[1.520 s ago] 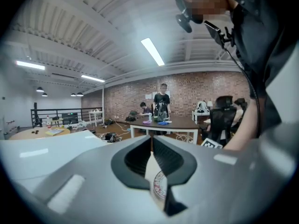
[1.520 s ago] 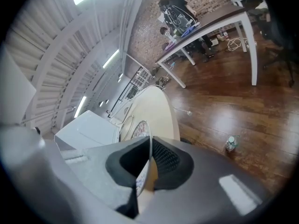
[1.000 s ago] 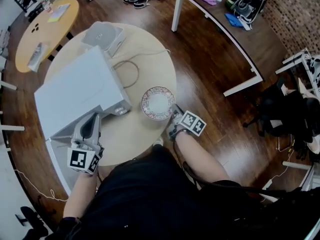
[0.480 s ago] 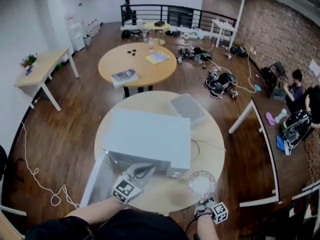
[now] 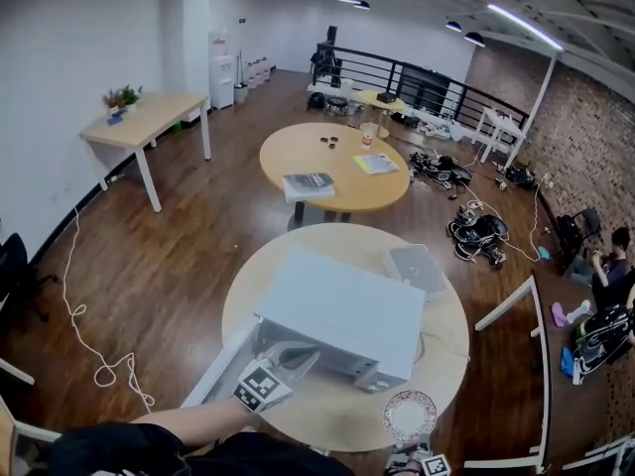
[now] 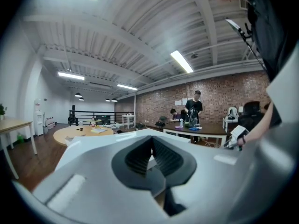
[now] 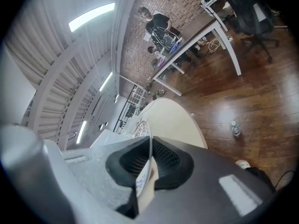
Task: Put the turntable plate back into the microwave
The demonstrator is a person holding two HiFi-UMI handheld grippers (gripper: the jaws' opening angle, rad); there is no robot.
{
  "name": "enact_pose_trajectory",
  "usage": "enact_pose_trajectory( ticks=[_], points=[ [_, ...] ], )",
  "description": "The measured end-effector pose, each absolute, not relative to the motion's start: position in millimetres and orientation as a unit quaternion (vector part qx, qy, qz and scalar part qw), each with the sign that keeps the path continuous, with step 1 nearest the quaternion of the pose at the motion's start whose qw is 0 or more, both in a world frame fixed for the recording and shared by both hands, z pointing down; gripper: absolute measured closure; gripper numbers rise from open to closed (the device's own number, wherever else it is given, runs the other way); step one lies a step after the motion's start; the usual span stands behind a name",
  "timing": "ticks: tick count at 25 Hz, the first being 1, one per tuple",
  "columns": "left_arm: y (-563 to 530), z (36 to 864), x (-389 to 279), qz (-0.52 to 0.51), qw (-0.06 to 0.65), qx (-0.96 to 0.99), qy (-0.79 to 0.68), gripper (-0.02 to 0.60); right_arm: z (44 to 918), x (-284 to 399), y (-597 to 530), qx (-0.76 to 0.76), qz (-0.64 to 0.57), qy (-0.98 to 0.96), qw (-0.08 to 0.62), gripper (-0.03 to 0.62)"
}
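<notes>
While the head view shows the turntable plate (image 5: 410, 416) just ahead of the right gripper (image 5: 429, 464), outside the microwave (image 5: 342, 315), the left gripper (image 5: 266, 383) sits by its door (image 5: 220, 365). In the left gripper view the jaws are clenched on nothing. In the right gripper view the fingers grasp the plate's rim. Transport is in hand; next comes a level carry into the cavity.

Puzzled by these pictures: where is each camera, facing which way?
Head view: on the person's head, looking forward and down at the white microwave on the round wooden table; left arm, left gripper, right gripper show.
Left gripper view: on that gripper, looking level across the room; its jaws and the person's dark top show.
Right gripper view: on that gripper, looking along the red-rimmed white plate it clamps.
Shared: head and right gripper views show plate and table.
</notes>
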State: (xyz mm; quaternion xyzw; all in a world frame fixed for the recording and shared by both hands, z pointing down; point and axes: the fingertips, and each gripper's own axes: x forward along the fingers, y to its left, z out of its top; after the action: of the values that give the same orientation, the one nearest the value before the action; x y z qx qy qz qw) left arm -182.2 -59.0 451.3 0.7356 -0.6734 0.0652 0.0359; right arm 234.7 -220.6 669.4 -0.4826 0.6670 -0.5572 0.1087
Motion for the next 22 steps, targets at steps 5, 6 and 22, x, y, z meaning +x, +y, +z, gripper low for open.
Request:
enact_pose_trajectory(
  ticks=[5, 6, 22],
  points=[
    [-42.0, 445.5, -178.9, 0.068, 0.026, 0.739, -0.67, 0.577, 665.1, 234.6, -211.6, -0.483, -0.555, 0.668, 0.109, 0.576],
    [-40.0, 441.6, -180.4, 0.068, 0.021, 0.738, -0.671, 0.577, 664.9, 232.5, -212.0, -0.487, -0.553, 0.668, 0.105, 0.576],
    [2.3, 407.8, -226.1, 0.044, 0.024, 0.725, -0.686, 0.577, 625.8, 177.7, -166.4, -0.484, -0.552, 0.673, 0.087, 0.576]
  ],
)
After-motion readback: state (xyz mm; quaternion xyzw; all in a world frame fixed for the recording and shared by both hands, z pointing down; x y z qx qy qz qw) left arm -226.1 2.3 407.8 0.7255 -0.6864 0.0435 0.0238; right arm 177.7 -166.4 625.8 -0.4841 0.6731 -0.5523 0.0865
